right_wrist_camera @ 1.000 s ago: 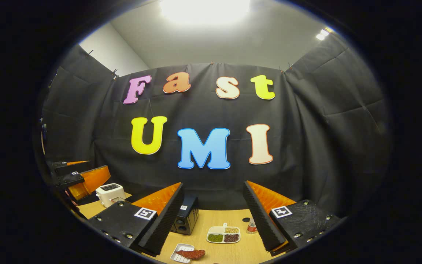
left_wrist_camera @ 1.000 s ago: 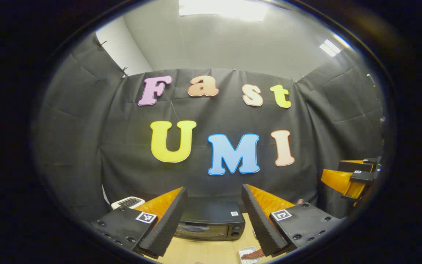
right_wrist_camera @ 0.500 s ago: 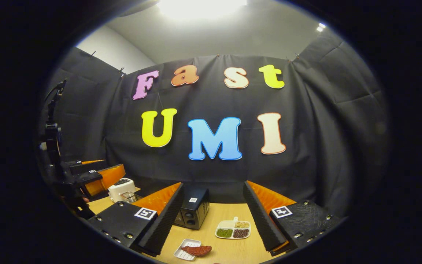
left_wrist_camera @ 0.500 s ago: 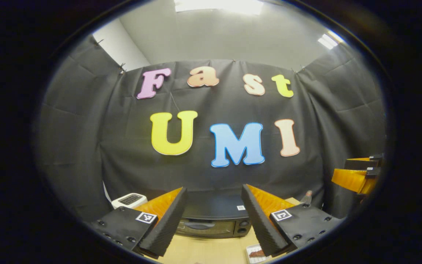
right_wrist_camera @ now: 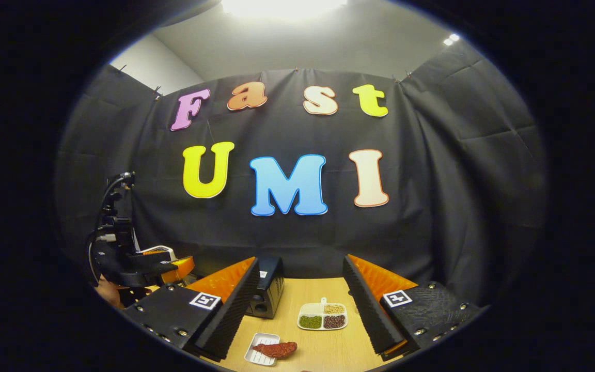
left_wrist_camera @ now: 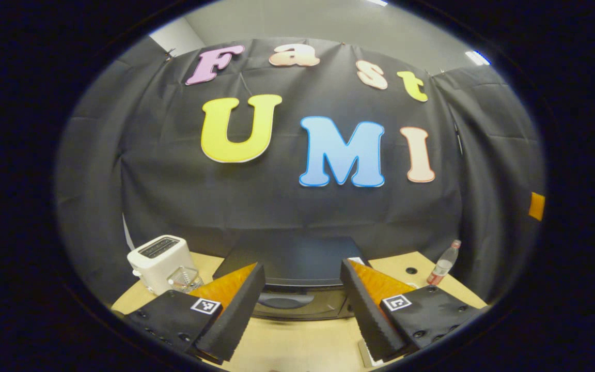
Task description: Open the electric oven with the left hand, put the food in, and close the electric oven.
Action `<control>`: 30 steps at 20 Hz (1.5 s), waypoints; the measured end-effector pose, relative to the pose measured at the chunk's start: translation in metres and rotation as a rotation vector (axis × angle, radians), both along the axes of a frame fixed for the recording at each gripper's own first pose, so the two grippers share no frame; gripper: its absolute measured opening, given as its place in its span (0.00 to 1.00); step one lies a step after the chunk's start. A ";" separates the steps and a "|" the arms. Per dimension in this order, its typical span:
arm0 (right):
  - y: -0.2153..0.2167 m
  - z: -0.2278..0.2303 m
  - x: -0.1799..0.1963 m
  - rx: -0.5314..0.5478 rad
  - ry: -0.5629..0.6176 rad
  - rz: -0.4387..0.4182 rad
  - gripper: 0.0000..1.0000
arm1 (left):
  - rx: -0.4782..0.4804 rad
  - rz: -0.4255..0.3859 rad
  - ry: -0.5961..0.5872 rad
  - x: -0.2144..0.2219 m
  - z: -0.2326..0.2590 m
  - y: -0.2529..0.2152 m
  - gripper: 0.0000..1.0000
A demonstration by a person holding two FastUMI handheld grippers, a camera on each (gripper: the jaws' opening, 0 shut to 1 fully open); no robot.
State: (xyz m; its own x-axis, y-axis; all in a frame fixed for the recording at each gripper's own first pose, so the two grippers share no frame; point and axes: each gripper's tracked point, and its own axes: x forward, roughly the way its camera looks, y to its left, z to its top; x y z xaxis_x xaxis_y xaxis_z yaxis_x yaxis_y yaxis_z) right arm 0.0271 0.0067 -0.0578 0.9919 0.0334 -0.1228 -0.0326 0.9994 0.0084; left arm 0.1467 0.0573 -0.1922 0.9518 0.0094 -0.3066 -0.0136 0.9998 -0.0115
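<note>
The left gripper (left_wrist_camera: 302,271) is held above the wooden table (left_wrist_camera: 297,346), its two fingers spread wide apart with nothing between them. Directly ahead of it, framed by the fingers, stands the black electric oven (left_wrist_camera: 297,258); its door is closed and the handle faces the gripper, with no contact between them. A white toaster (left_wrist_camera: 155,261) sits to the oven's left with a clear glass container (left_wrist_camera: 184,279) just beside it, and a small bottle (left_wrist_camera: 443,263) stands toward the table's right edge. The right gripper (right_wrist_camera: 300,268) is likewise parted and holds nothing. In the right gripper view the electric oven (right_wrist_camera: 269,287) appears farther off at the left, partly hidden behind one finger. The food, a reddish-brown piece (right_wrist_camera: 277,349), lies on a small white tray (right_wrist_camera: 257,349) on the table in front of the oven, apart from both grippers. A divided white dish (right_wrist_camera: 323,316) holding green, tan and dark contents sits to the right of the tray. At the far left of that view the other gripper is seen, held by a hand (right_wrist_camera: 105,289).
</note>
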 end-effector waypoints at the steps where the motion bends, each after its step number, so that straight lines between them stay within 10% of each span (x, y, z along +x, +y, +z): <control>1: -0.002 -0.001 0.002 -0.006 0.005 -0.012 0.98 | 0.013 -0.004 0.015 0.008 -0.011 0.003 0.98; 17: -0.003 -0.022 0.021 -0.007 0.084 -0.079 0.98 | 0.035 -0.033 0.181 0.068 -0.131 0.018 0.98; 30: 0.012 -0.022 0.022 0.004 0.074 -0.050 0.98 | 0.043 -0.027 0.182 0.052 -0.132 0.017 0.98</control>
State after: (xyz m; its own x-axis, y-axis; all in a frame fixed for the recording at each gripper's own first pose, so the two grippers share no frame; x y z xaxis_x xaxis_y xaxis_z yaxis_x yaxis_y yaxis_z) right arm 0.0496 0.0189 -0.0800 0.9806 -0.0155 -0.1954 0.0183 0.9998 0.0125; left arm 0.1982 0.0746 -0.3238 0.8808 0.0008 -0.4735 0.0157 0.9994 0.0311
